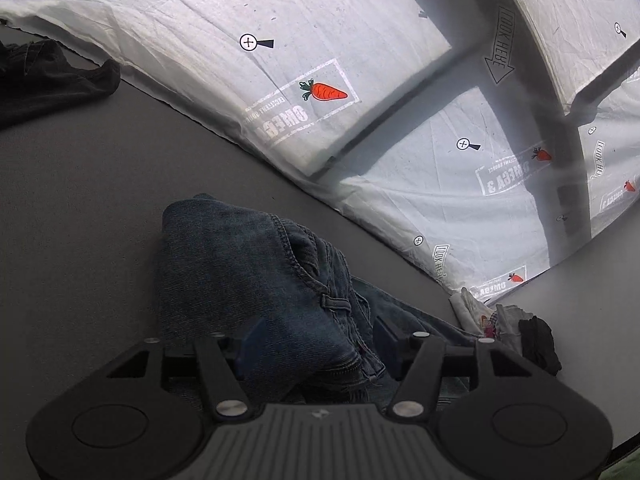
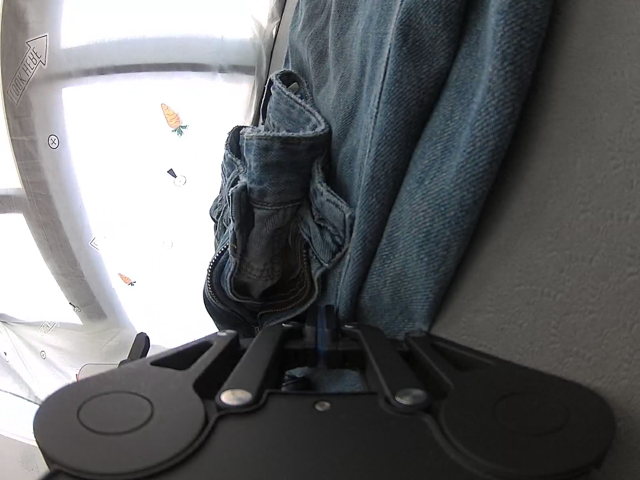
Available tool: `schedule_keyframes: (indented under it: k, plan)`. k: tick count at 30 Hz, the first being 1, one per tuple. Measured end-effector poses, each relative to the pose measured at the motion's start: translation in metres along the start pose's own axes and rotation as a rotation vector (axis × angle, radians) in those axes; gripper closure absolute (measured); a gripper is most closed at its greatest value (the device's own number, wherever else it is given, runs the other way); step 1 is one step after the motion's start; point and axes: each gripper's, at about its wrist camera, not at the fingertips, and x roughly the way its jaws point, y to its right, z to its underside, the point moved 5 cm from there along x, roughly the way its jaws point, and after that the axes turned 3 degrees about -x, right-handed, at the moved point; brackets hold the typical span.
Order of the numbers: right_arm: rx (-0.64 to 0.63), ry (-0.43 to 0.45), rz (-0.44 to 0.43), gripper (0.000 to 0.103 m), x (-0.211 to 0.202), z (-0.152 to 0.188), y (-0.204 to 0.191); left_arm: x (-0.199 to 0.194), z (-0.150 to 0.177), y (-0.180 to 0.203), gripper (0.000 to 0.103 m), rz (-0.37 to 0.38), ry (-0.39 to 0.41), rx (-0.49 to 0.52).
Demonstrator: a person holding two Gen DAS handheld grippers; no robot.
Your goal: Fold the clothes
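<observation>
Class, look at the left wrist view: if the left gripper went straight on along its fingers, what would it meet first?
Probably the jeans: the left gripper is open, and the bunched denim already lies between its fingers. Depth is hard to judge, so contact may exist already.

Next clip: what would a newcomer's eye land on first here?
The blue jeans, bunched on the grey table between the open left tongs. Behind them, a white curtain printed with orange carrots. In the right wrist view, the right tongs are shut on the jeans' denim.
</observation>
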Motion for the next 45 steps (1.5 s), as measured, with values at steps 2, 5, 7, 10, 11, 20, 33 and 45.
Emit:
schedule_keyframes:
  k: [2, 5, 7, 10, 11, 20, 33, 45]
  plan:
    - [0.022, -0.002, 0.002, 0.103, -0.008, 0.004, 0.004, 0.001, 0.007, -0.016, 0.043, -0.109, -0.016, 0.006]
    - [0.053, 0.002, 0.006, 0.095, -0.019, 0.008, 0.005, 0.009, 0.02, -0.037, 0.043, -0.195, -0.069, -0.014]
    - [0.03, 0.011, 0.022, 0.079, -0.025, 0.008, -0.003, 0.013, 0.027, -0.047, 0.043, -0.227, -0.098, -0.029]
    - [-0.044, 0.033, 0.025, 0.047, -0.038, 0.005, -0.021, 0.015, 0.03, -0.051, 0.038, -0.23, -0.108, -0.026]
    - [-0.075, 0.052, 0.034, 0.044, -0.044, 0.003, -0.028, 0.015, 0.029, -0.051, 0.038, -0.231, -0.109, -0.027]
    - [-0.363, 0.171, 0.265, 0.032, -0.062, -0.022, -0.07, 0.011, -0.006, -0.066, 0.036, -0.258, -0.037, -0.116]
    - [-0.501, 0.181, 0.337, 0.019, -0.01, -0.024, -0.081, 0.031, 0.005, -0.055, 0.015, -0.351, -0.037, 0.046]
    - [-0.76, 0.194, 0.364, 0.074, -0.004, -0.024, -0.13, 0.038, 0.008, -0.047, 0.005, -0.42, -0.042, -0.009]
